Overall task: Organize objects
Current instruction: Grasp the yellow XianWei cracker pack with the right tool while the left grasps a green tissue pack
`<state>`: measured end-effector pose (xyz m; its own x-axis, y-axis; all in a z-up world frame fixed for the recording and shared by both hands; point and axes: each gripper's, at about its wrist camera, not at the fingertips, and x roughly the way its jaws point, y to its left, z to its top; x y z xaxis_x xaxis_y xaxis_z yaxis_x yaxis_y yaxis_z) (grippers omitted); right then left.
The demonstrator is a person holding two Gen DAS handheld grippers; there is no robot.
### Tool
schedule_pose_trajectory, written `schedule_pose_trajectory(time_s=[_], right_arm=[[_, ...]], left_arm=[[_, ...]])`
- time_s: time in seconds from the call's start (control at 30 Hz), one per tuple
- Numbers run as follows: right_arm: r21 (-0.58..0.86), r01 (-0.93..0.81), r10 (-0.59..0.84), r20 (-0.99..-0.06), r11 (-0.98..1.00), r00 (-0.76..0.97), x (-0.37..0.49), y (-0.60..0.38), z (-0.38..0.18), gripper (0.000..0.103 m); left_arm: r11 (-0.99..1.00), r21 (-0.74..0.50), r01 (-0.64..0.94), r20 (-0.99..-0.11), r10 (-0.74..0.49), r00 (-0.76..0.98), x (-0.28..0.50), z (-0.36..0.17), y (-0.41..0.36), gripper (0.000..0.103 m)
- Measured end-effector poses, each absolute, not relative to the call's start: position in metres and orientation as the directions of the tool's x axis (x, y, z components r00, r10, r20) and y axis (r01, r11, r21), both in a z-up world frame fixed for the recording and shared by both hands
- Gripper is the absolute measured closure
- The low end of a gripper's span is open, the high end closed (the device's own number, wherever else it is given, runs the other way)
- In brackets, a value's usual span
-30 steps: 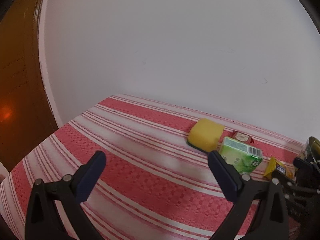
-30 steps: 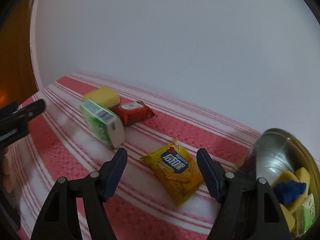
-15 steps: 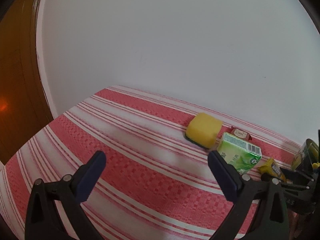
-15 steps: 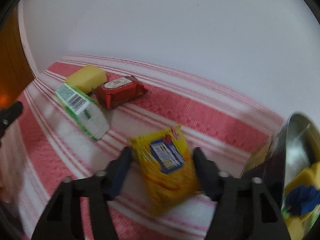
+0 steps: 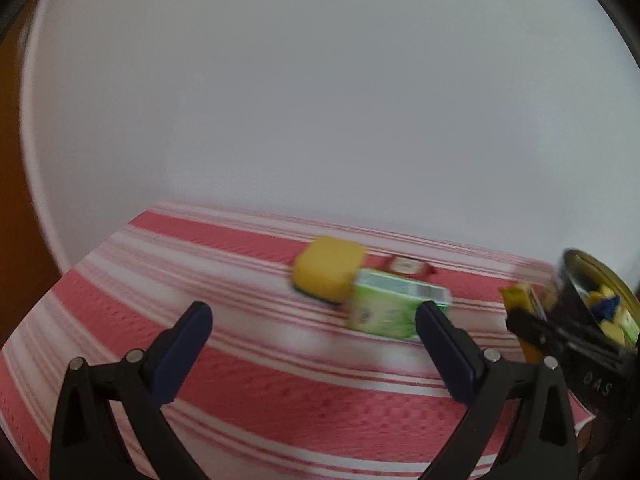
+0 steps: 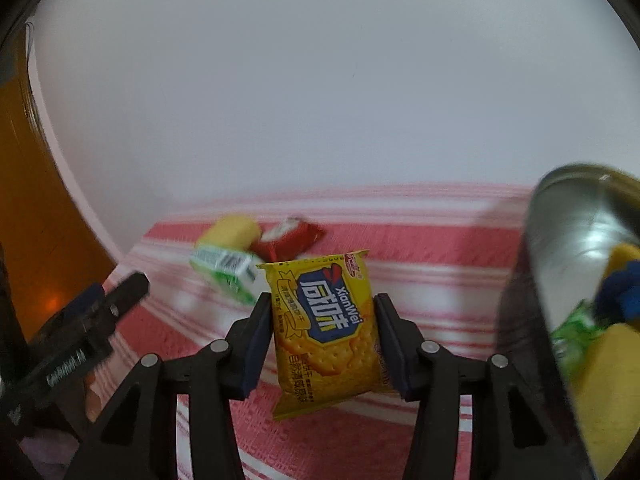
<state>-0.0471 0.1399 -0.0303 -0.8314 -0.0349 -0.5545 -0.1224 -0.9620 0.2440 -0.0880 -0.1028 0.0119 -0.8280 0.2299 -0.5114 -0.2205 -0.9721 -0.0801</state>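
Observation:
A yellow cracker packet (image 6: pixel 324 332) stands upright between the pads of my right gripper (image 6: pixel 323 298), lifted off the cloth. The jaws are closing and the pads press its two sides. To its right is a metal bowl (image 6: pixel 568 240) holding yellow, blue and green items. Further back on the striped cloth lie a yellow sponge (image 5: pixel 326 268), a green carton (image 5: pixel 388 312) and a red packet (image 5: pixel 408 266), close together. My left gripper (image 5: pixel 313 309) hovers open over the cloth, short of the carton, with nothing between its fingers. In the left wrist view the yellow packet (image 5: pixel 520 300) shows at the right edge.
A red and white striped tablecloth (image 5: pixel 280 400) covers the table, which ends at a white wall behind. A brown wooden door (image 6: pixel 40 200) stands at the left. The left gripper's finger (image 6: pixel 120 296) shows at the left of the right wrist view.
My right gripper has narrowed onto the yellow packet, rolled and lifted it from flat on the cloth to upright. The left gripper's view has swung, bringing the bowl in at right; its jaws stay wide.

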Motion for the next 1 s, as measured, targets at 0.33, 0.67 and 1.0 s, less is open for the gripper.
schedule_pose_trajectory(time_s=[0.33,0.67,1.0], right_arm=[[0.168,-0.176,0.075,-0.482,-0.970,-0.873,-0.033,0.149,-0.016,0.050],[0.180,-0.164,0.056,-0.488,-0.970,-0.871,-0.040,0.150,-0.019,0.050],[0.196,-0.154,0.048,-0.460,-0.968,-0.886,-0.033,0.155,-0.014,0.050]], left_arm=[[-0.965,-0.036,-0.260,-0.627,0.224,-0.746,-0.138,0.001,-0.042,0.000],[-0.954,-0.160,-0.252,-0.662,0.293,-0.690,-0.157,-0.007,-0.058,0.029],[-0.982,-0.097,-0.165,-0.531,0.191,-0.826,-0.106,0.014,-0.081,0.029]])
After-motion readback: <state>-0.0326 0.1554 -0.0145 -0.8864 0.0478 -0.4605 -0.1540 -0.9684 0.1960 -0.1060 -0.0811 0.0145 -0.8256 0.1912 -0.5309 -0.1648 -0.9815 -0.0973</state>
